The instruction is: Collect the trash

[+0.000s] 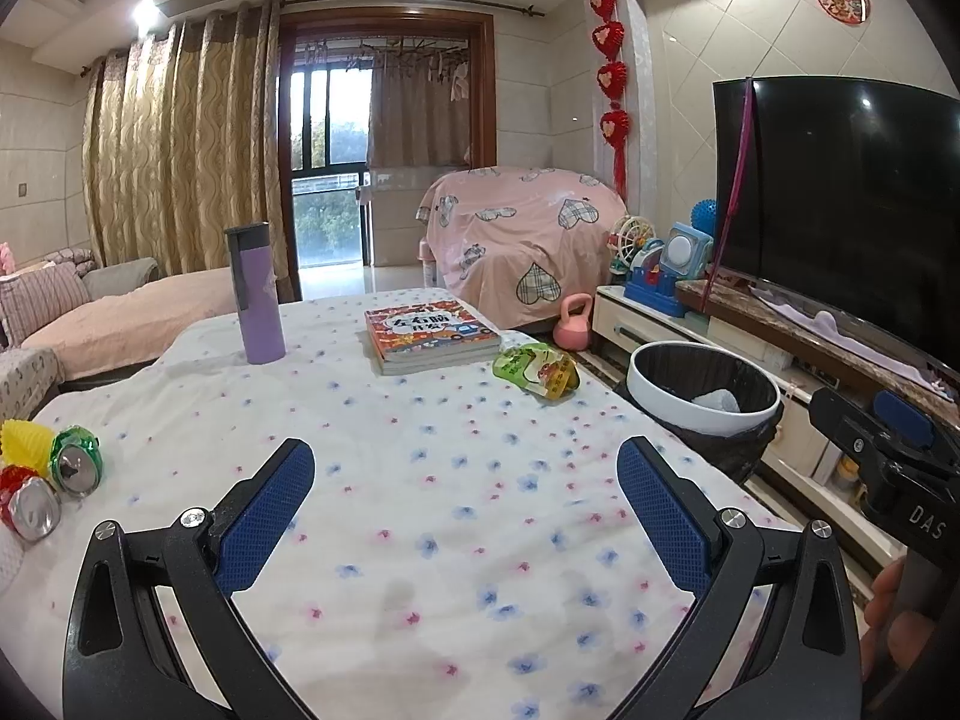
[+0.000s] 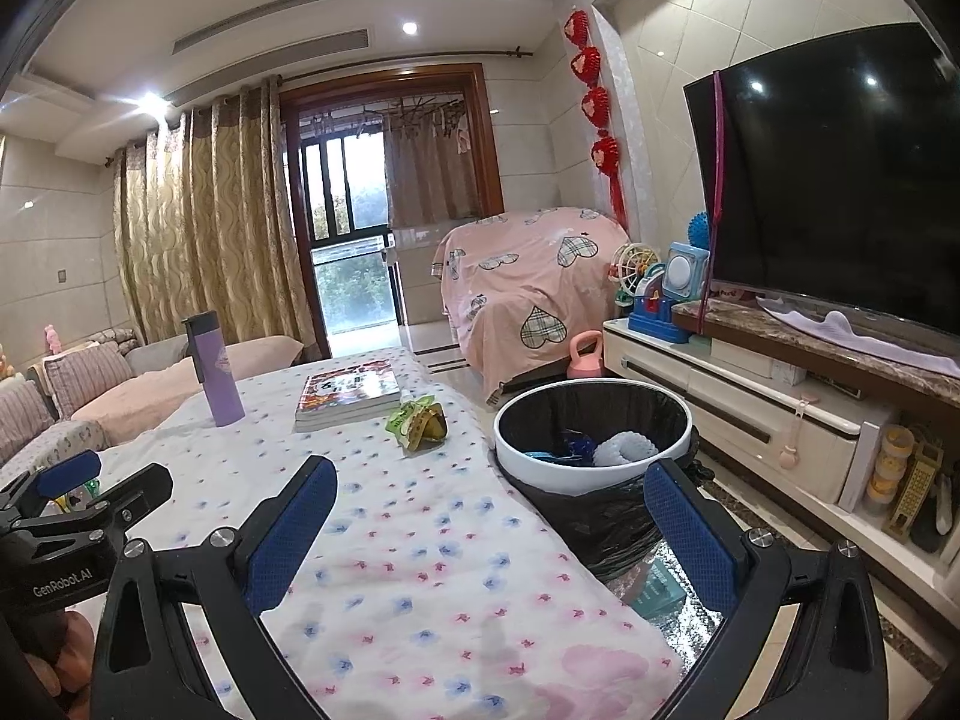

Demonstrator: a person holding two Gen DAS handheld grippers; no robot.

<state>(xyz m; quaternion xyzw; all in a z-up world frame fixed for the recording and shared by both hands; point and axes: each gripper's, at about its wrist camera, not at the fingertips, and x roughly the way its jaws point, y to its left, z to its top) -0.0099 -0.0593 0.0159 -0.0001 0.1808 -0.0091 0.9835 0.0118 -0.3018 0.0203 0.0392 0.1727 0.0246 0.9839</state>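
Observation:
A green and yellow snack pouch point(image 1: 536, 371) lies on the flowered tablecloth near the table's right edge, beside the books; it also shows in the right wrist view point(image 2: 417, 420). Foil-wrapped cups, green point(image 1: 75, 459) and red point(image 1: 27, 501), lie at the table's left edge. A white-rimmed bin point(image 1: 703, 391) with a black liner stands right of the table; in the right wrist view the bin point(image 2: 591, 441) holds white and blue trash. My left gripper point(image 1: 465, 495) is open and empty over the cloth. My right gripper point(image 2: 489, 516) is open and empty, straddling the table edge and the bin.
A purple bottle point(image 1: 256, 294) and a stack of books point(image 1: 429, 333) stand on the table point(image 1: 420, 540). A TV point(image 1: 840, 204) on a low cabinet point(image 2: 750, 420) with toys is at right. A pink kettlebell point(image 1: 575, 324) sits on the floor. A sofa point(image 1: 90, 324) is at left.

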